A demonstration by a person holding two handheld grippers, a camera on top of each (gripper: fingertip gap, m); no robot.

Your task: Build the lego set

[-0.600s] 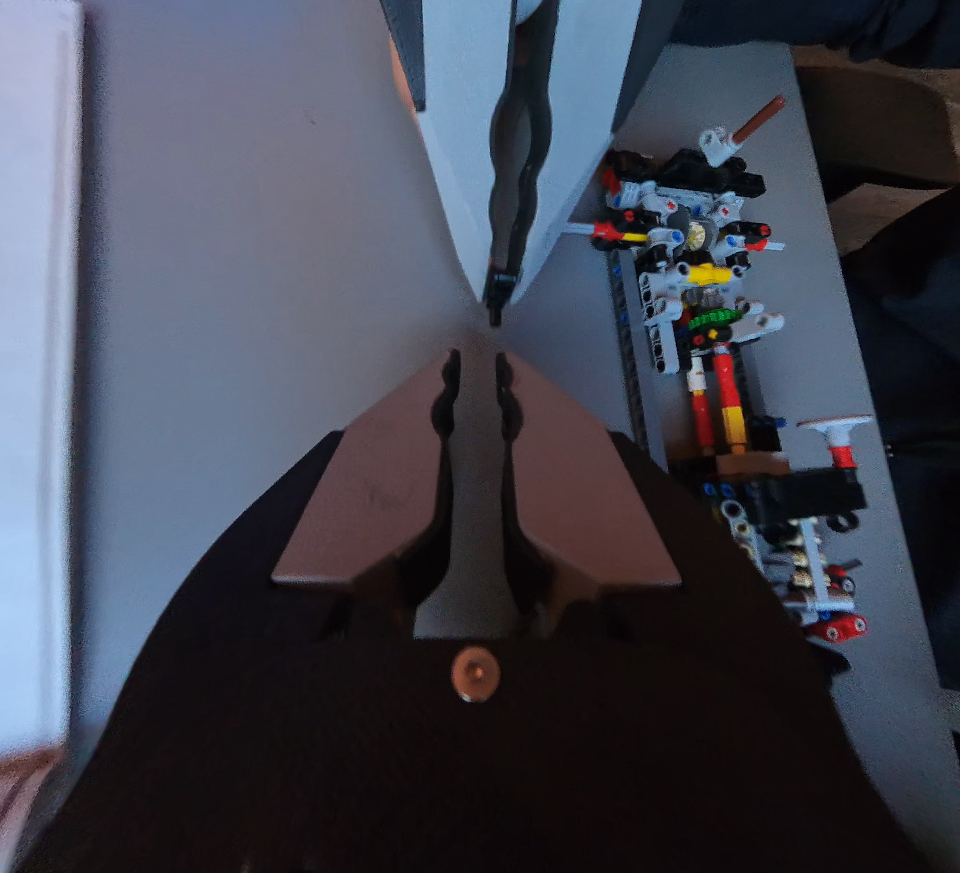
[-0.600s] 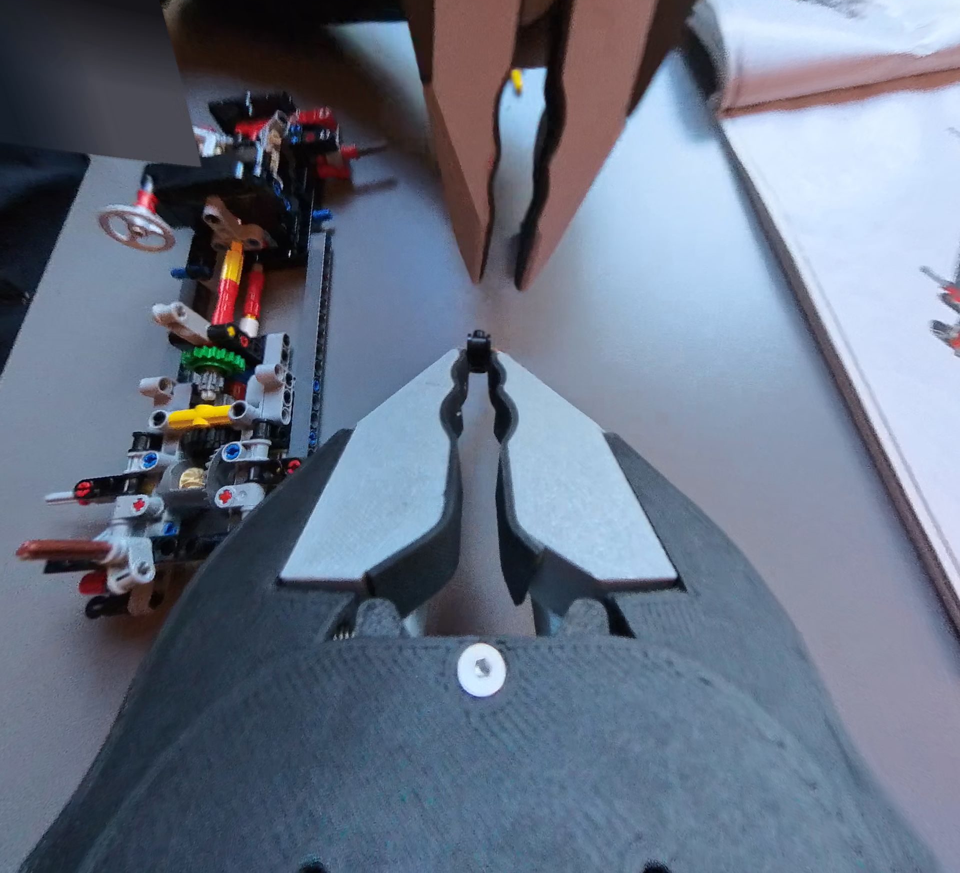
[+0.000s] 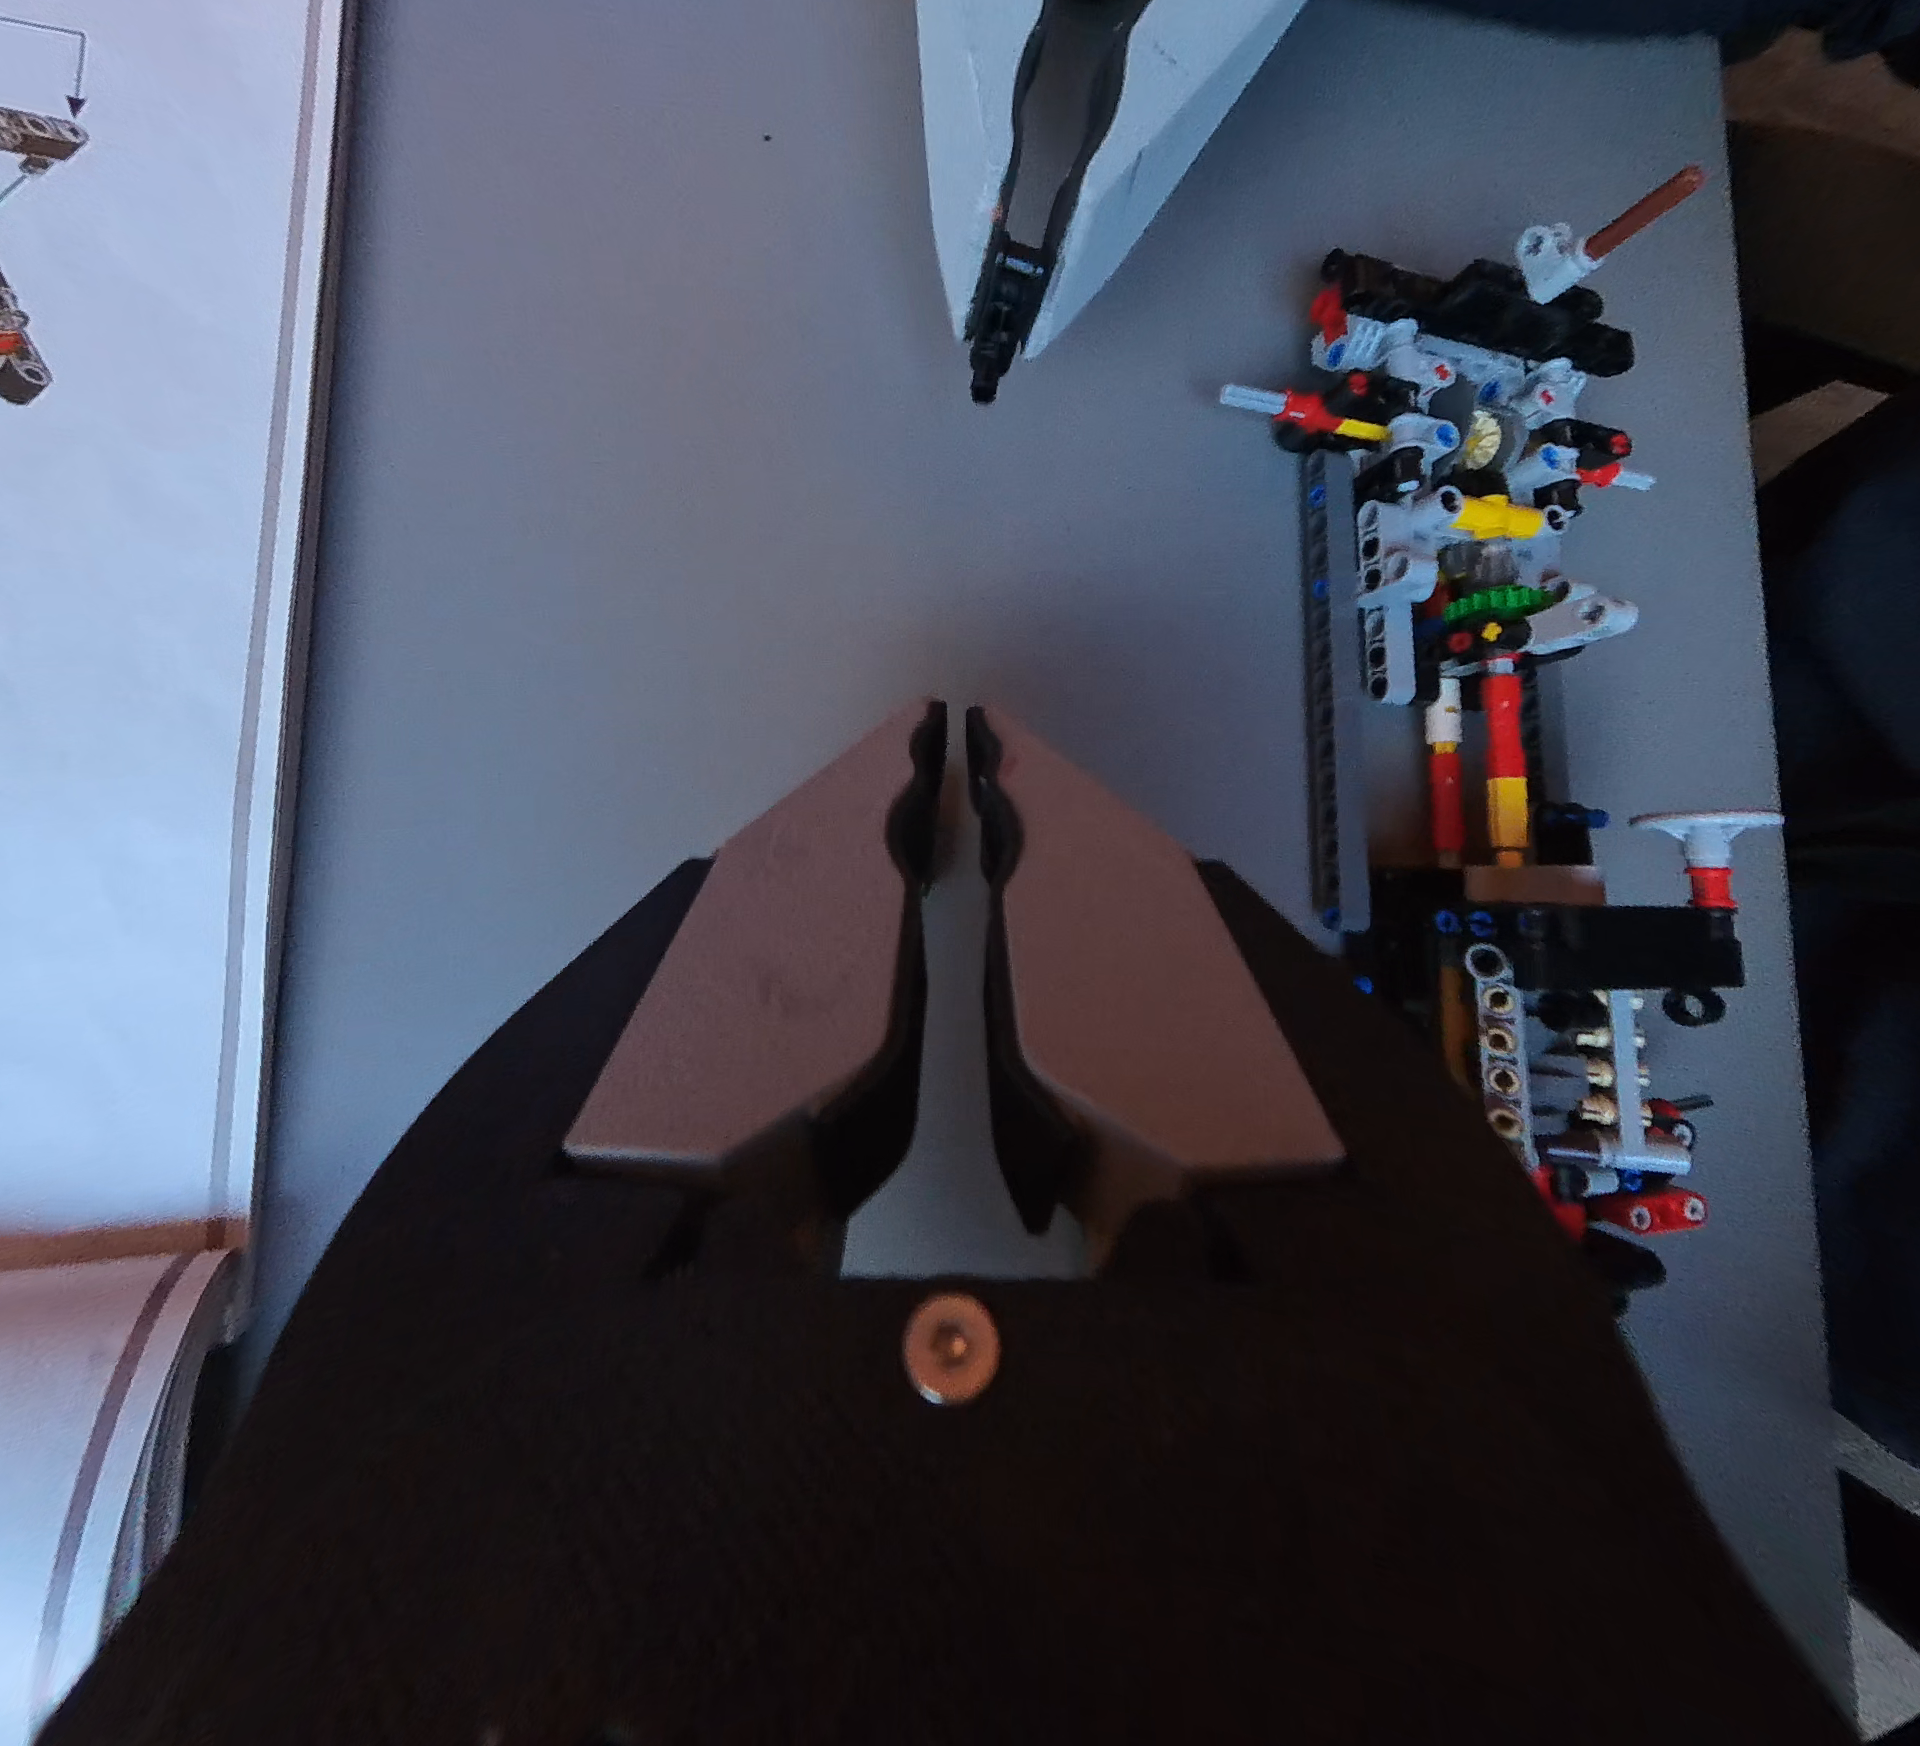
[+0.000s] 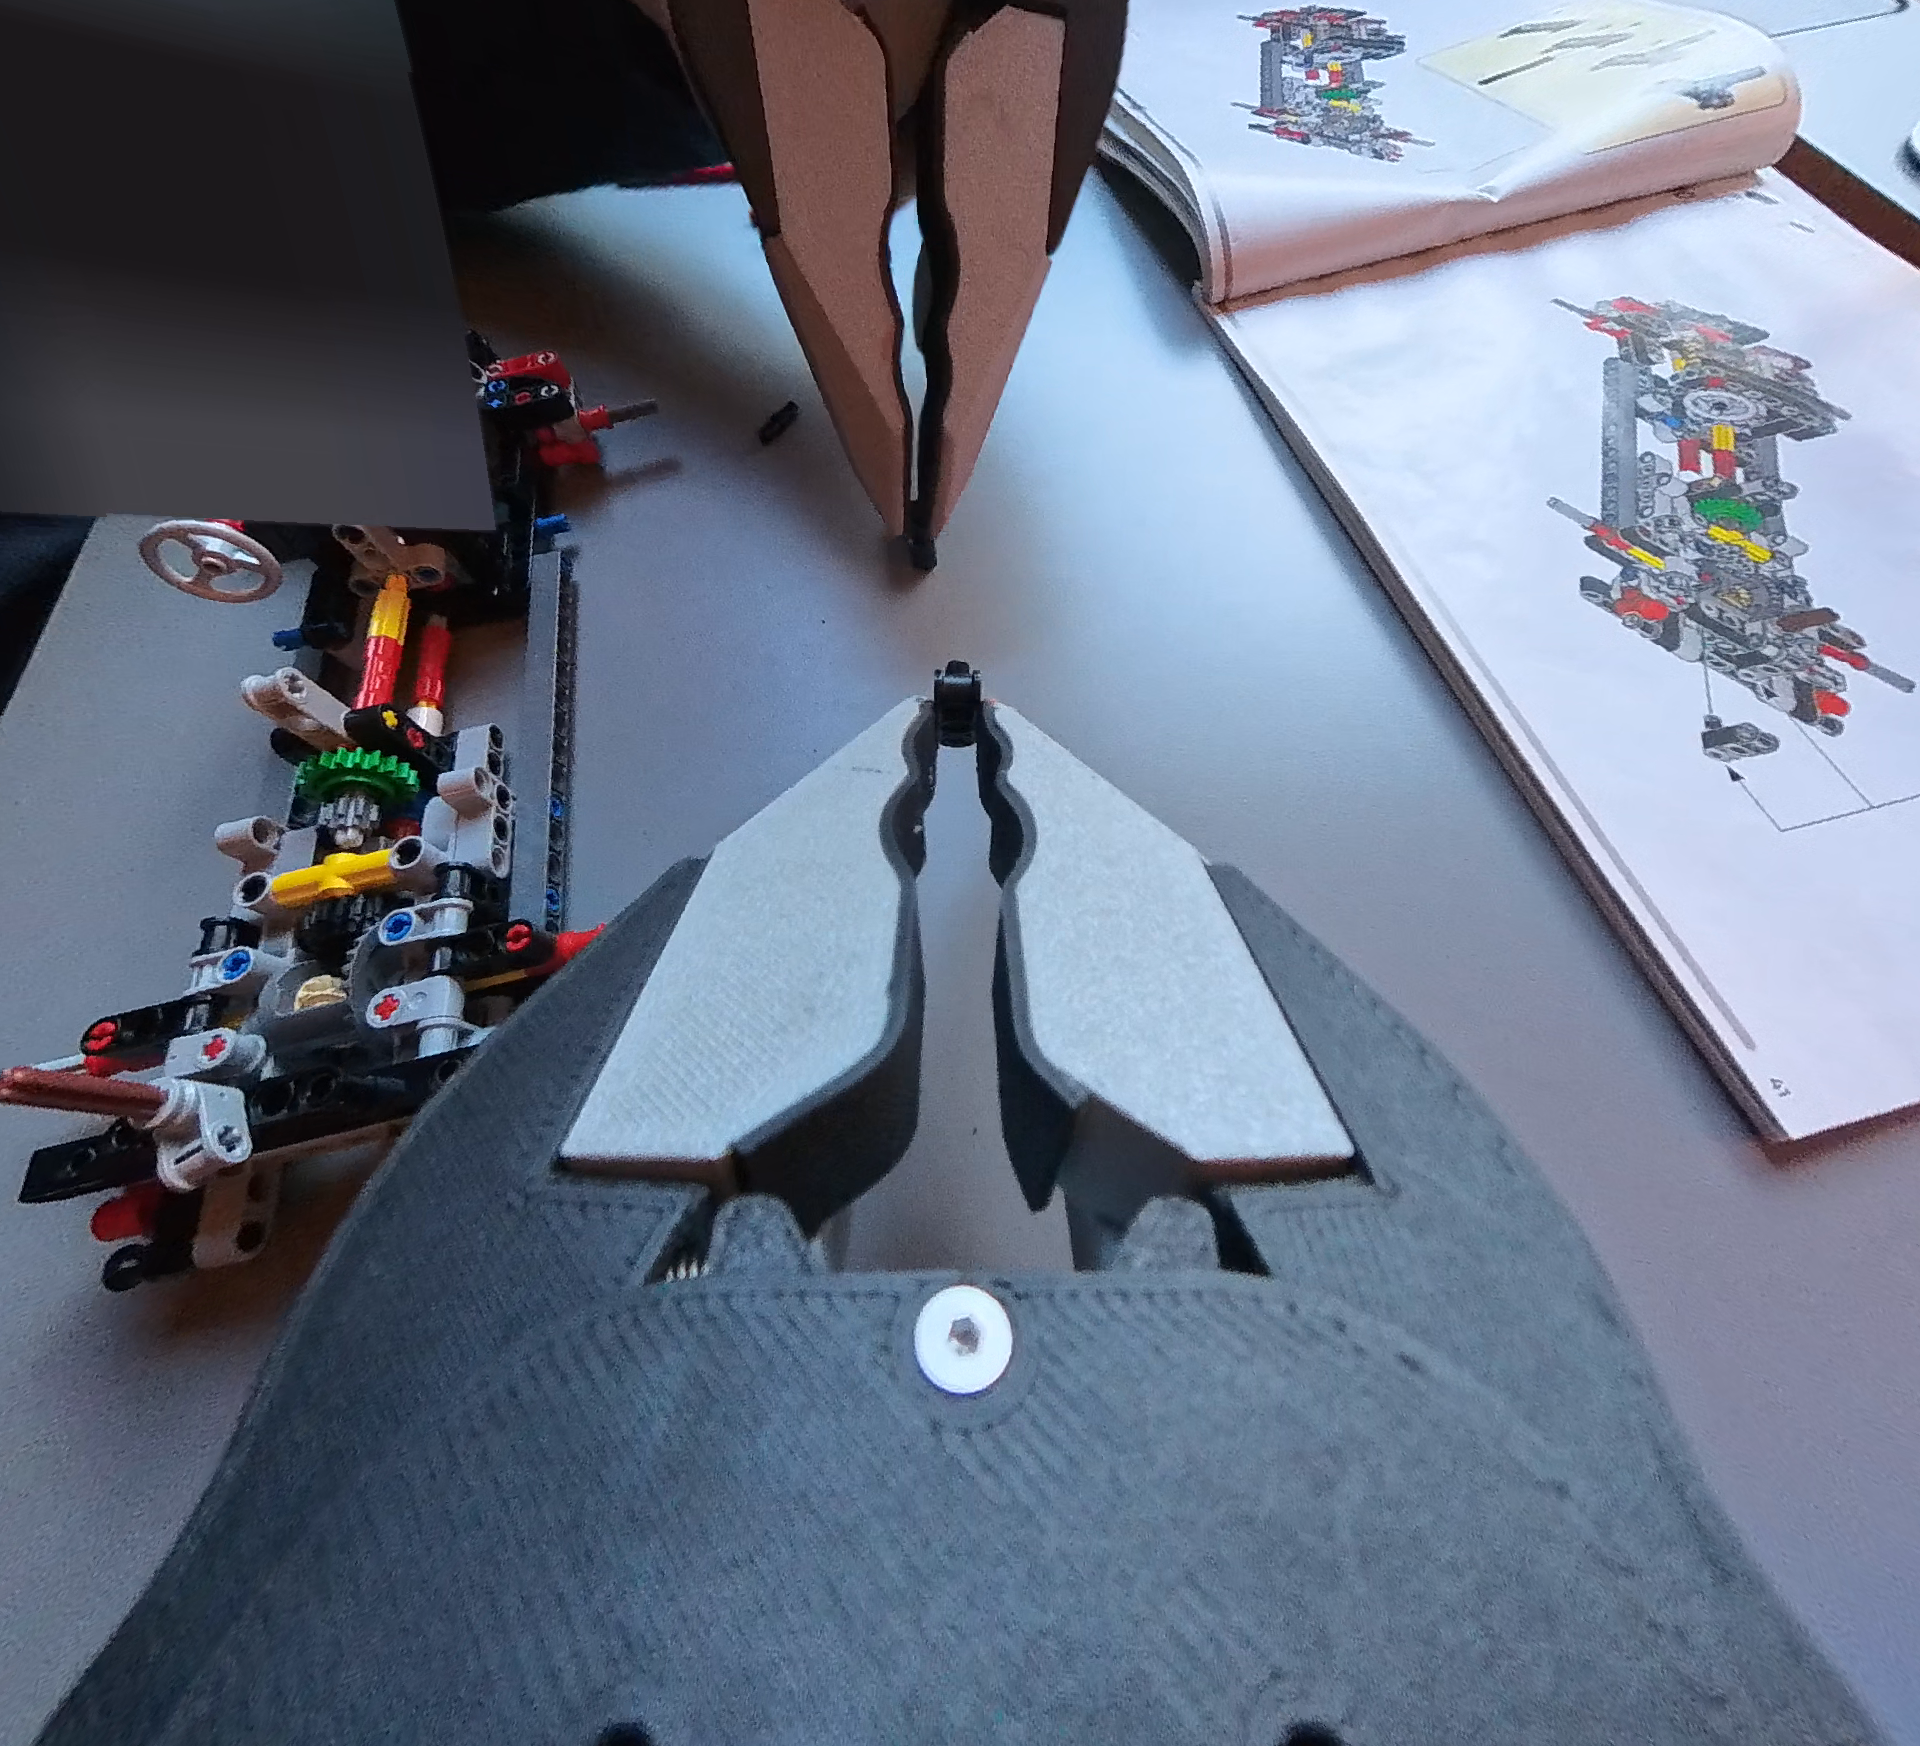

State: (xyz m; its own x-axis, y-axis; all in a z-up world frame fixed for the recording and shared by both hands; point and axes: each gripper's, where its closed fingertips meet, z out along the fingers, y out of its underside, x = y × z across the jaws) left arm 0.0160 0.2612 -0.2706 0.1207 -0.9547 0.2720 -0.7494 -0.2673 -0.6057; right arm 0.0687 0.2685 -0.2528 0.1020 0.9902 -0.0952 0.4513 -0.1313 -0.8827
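Observation:
My right gripper (image 4: 956, 722), with grey fingers, is shut on a small black connector pin (image 4: 956, 697) that sticks out past its fingertips. In the left wrist view the right gripper (image 3: 995, 346) points down from the top with the pin (image 3: 1000, 314) at its tip. My left gripper (image 3: 956, 714), with brown fingers, is shut, and I see nothing between its pads. It faces the right gripper tip to tip across a stretch of grey table (image 3: 623, 449). In the right wrist view the left gripper (image 4: 920, 543) hangs just above the table.
A half-built brick vehicle chassis (image 4: 364, 813) lies on the table beside the grippers; it also shows in the left wrist view (image 3: 1475, 657). An open instruction booklet (image 4: 1558, 553) lies on the other side. A loose black pin (image 4: 777, 421) lies near the left gripper. Across from one pair of fingers to the other is roughly 7 cm.
My left gripper's fingers have closed from a clear gap to nearly touching. The two grippers have drawn farther apart. The right gripper still holds the black pin.

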